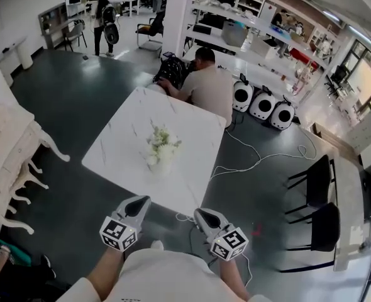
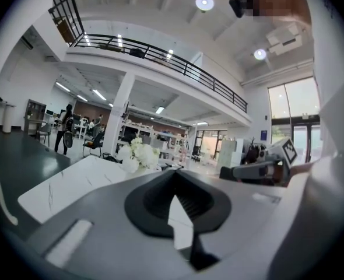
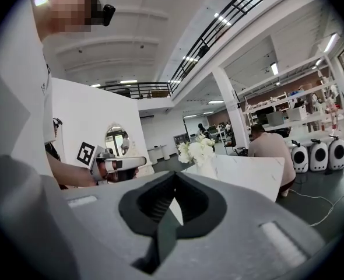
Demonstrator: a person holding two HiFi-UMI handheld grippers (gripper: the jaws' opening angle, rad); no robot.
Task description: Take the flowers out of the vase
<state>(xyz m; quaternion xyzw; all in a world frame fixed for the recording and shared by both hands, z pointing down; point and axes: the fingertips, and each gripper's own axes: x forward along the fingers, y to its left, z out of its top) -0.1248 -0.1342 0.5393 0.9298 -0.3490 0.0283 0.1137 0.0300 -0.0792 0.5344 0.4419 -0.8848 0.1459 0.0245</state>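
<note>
Flowers (image 1: 162,140) are not yet gripped: our left gripper (image 1: 143,202) and right gripper (image 1: 202,214) are both clenched and empty, short of the table (image 1: 119,137). Beyond, the flowers stand in the vase (image 1: 161,164), mid-table. Risk: reaching in unopened, or pulling stems unbraced, could topple the vase.

I'm watching my left gripper (image 2: 175,174) pointing level over the table (image 2: 67,185), its jaws pressing together with nothing between them. White flowers (image 2: 138,154) are standing toward the table's far end. The right gripper (image 2: 229,172) is hovering off the table's right side.
</note>
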